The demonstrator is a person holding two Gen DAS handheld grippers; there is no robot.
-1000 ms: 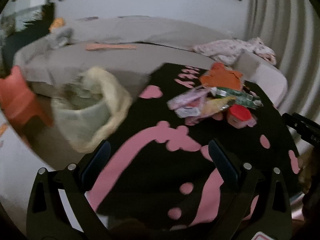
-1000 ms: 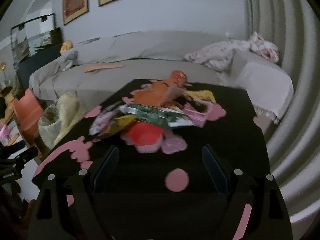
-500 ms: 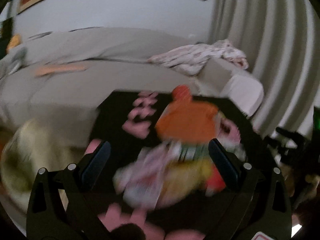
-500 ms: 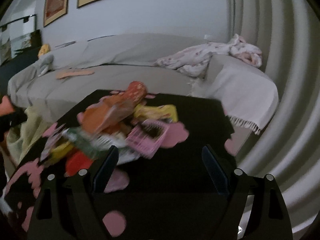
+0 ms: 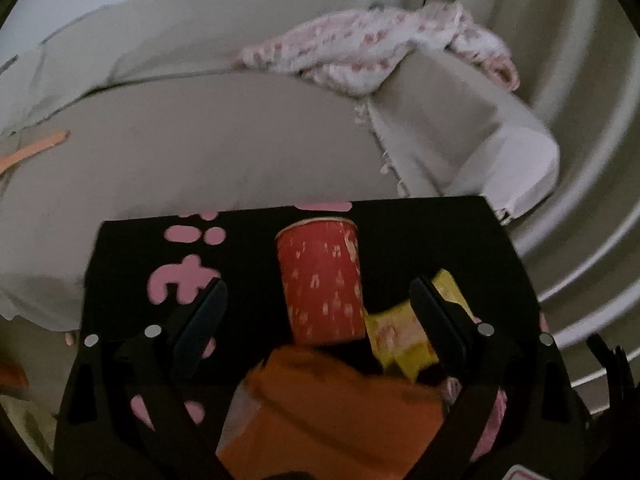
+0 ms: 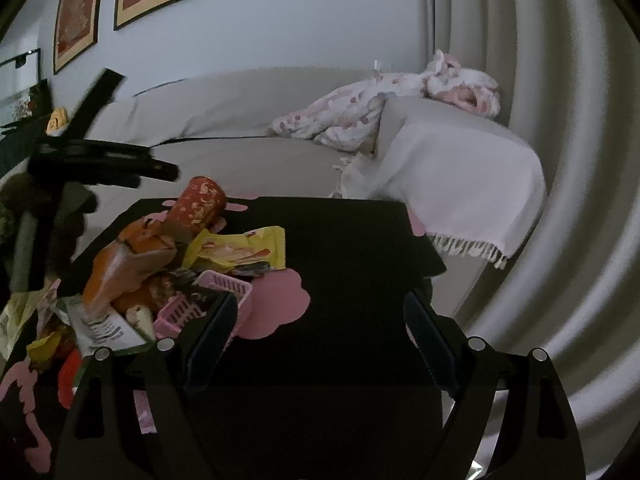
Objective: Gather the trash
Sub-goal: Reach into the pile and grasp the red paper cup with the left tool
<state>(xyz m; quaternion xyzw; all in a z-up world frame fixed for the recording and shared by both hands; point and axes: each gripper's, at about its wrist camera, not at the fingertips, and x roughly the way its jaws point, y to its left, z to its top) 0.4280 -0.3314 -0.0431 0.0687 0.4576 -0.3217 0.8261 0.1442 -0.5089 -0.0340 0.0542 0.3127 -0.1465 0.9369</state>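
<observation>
A pile of trash lies on the black table (image 5: 460,240) with pink shapes. In the left wrist view a red can (image 5: 320,280) lies on its side, with an orange bag (image 5: 340,400) in front of it and a yellow wrapper (image 5: 396,332) to the right. My left gripper (image 5: 318,308) hangs over them. Its jaws are closing, with the can and the bag between them, and the pads touch nothing. In the right wrist view the red can (image 6: 200,204), orange bag (image 6: 120,264), yellow wrapper (image 6: 240,248) and pink plastic pieces (image 6: 208,296) sit to the left. My right gripper (image 6: 320,336) stands open over bare table.
A grey sofa (image 6: 240,160) runs behind the table, with a flowered blanket (image 6: 360,108) on its arm. Pleated curtains (image 6: 560,160) hang at the right. The table's far edge (image 6: 320,200) lies close to the sofa. A left gripper finger (image 6: 156,168) reaches over the pile.
The left gripper has swung right from the yellowish bag beside the table to close over the can and orange bag. The right gripper has shifted right, leaving the pile on its left.
</observation>
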